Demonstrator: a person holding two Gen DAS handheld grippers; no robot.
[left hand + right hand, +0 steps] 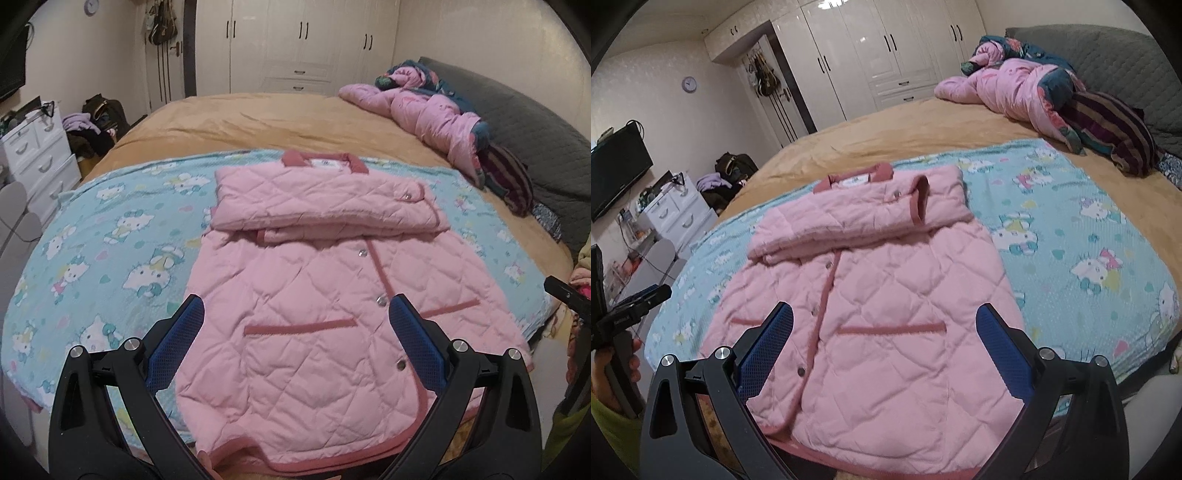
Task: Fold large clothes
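Observation:
A pink quilted jacket (314, 295) (871, 306) with darker pink trim lies front side up on a blue cartoon-cat blanket (110, 240) (1071, 240). Both sleeves are folded across its chest, below the collar (325, 162) (857, 179). My left gripper (295, 314) hovers open over the jacket's lower half, its blue pads either side of the left pocket trim. My right gripper (884, 321) is also open above the hem region, nothing between its fingers. The left gripper's handle (631, 306), held by a hand, shows at the left edge of the right wrist view.
The blanket lies on a tan bed (258, 114) (905, 122). A heap of pink and dark clothes (436, 114) (1052, 96) lies at the far right by a grey headboard (517, 122). White drawers (33, 155) and wardrobes (295, 44) stand beyond the bed.

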